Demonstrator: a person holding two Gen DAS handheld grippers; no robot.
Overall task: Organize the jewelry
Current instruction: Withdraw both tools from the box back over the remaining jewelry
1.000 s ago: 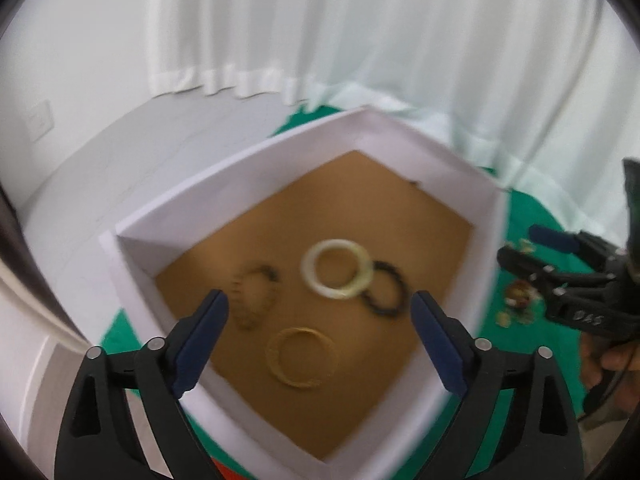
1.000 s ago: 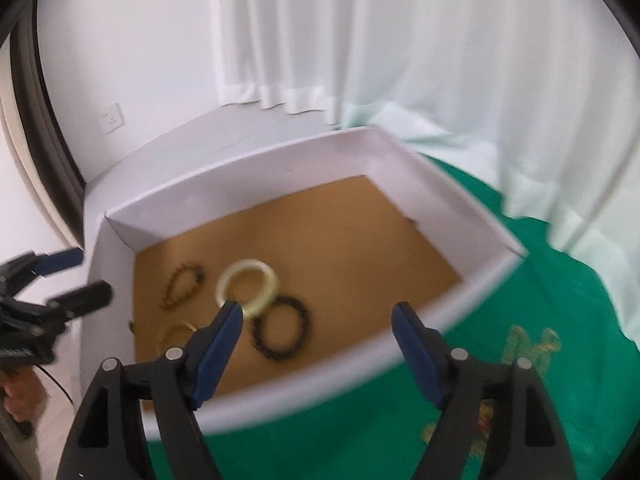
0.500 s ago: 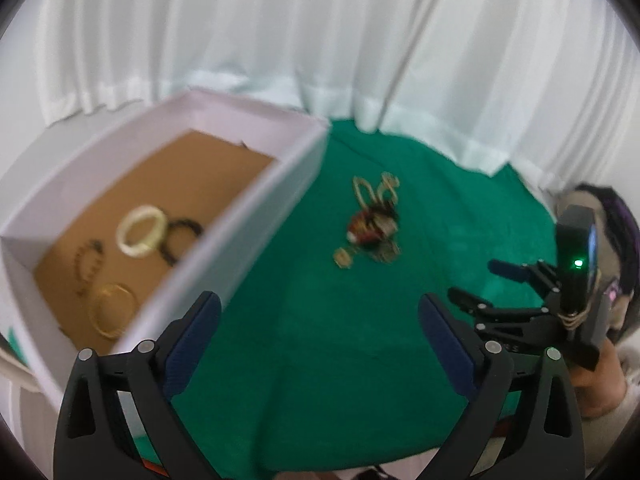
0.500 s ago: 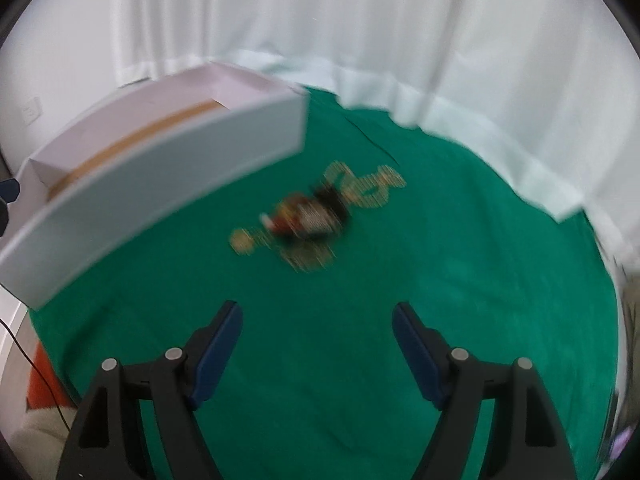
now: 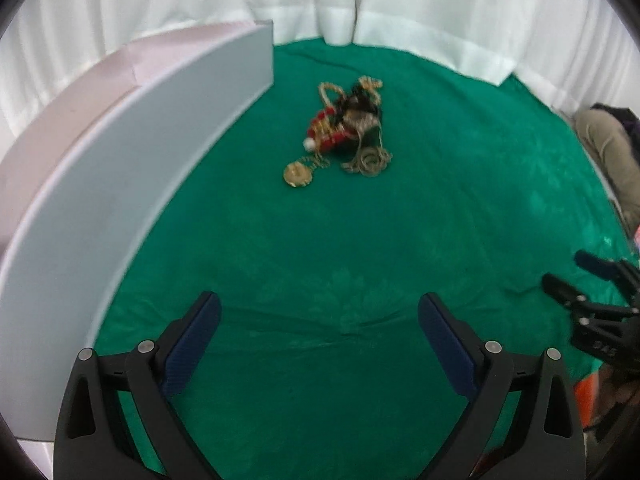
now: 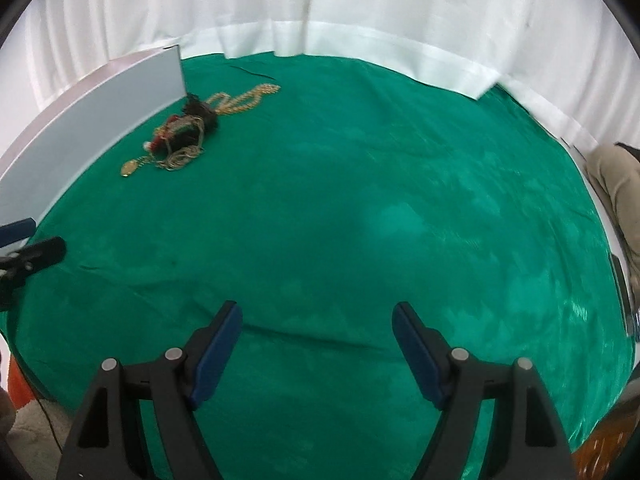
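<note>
Both views swung from box [image 5: 132,168] to jewelry heap [image 5: 344,132] (ahead of spread, empty fingers [image 5: 192,344]): approach step, next a single-piece pick.

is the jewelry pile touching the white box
Apart. The left wrist view shows a strip of green cloth between the jewelry pile and the white box wall.

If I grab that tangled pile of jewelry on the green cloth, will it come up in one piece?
Probably not cleanly. The jewelry pile looks like limp chains and beads, so it would likely sag and trail. The gold pendant at its edge may dangle. The green cloth already shows creases, so pushing could bunch it.
</note>
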